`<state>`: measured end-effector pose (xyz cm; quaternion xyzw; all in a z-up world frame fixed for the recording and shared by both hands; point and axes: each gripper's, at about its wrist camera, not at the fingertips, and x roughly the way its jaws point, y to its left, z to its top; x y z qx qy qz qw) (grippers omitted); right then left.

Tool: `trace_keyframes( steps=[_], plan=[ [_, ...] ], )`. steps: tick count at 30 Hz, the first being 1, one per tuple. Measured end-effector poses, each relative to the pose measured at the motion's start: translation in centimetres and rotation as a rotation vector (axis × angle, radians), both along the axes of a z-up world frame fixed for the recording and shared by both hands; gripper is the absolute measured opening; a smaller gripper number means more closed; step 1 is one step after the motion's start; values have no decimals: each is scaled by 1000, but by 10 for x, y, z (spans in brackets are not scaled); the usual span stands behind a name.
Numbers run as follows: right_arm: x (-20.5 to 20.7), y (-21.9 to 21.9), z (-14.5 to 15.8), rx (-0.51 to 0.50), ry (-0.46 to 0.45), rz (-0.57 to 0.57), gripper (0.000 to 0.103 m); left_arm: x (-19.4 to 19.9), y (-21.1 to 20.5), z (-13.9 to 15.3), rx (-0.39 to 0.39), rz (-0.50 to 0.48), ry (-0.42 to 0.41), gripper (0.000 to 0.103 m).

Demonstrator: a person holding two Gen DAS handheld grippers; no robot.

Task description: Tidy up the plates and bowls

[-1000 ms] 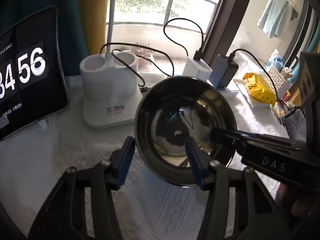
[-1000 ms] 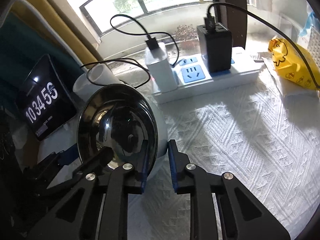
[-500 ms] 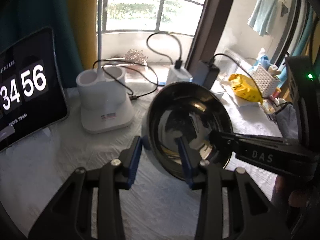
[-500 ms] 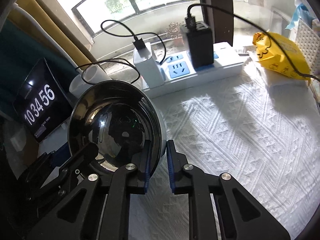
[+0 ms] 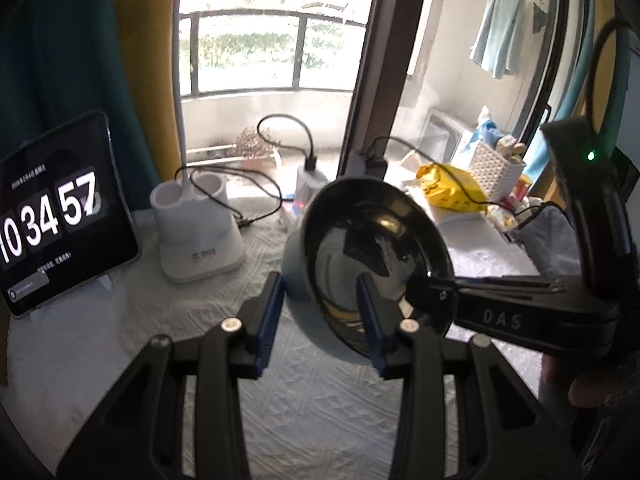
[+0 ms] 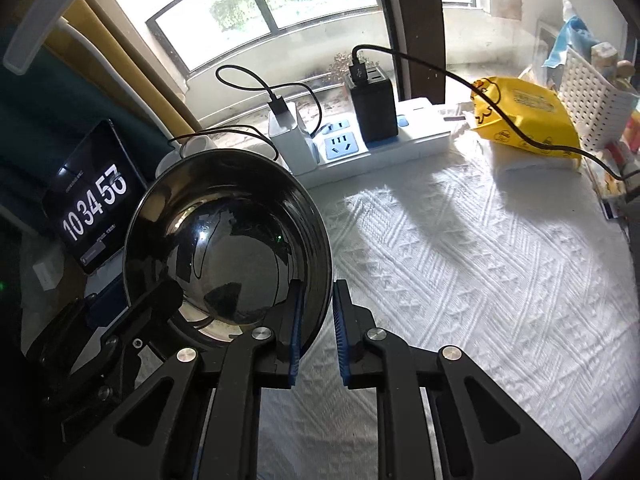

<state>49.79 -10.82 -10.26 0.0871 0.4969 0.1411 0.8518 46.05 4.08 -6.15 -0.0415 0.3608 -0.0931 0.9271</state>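
Counter (image 6: 480,280) beneath the tilted steel bowl (image 6: 224,240) is lying partly hidden. Right tongs (image 6: 316,320) are pinching its rim, angled downward. Left tongs (image 5: 320,312), having just narrowed, are straddling its opposite rim, contact unclear.

We cannot see whether the left hand-held gripper (image 5: 320,312) presses the shiny black metal bowl (image 5: 376,256), which hides the white power strip (image 6: 384,144) there. The black clock tablet (image 5: 56,216) is cut off at the left edge.

Tabletop (image 6: 460,264) shown covered w/ white textured cloth. Tablet clock (image 5: 52,216) propped at left; white lamp base (image 5: 198,236) beside it. Power strip (image 6: 384,146) w/ black charger (image 6: 374,108) and white charger (image 6: 288,140) plugged in. Yellow packet (image 6: 524,120) seen near white basket (image 6: 592,108).
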Motion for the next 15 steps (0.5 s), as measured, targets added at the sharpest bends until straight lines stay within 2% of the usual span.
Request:
trace_keyframes(
  steps=[8, 15],
  plan=[
    [-24, -8, 15, 15, -13, 7, 16, -22, -11, 23, 4, -18, -49, 39],
    [-44, -21, 31, 22, -38, -1, 16, -40, -23, 31, 14, -32, -60, 39]
  ],
)
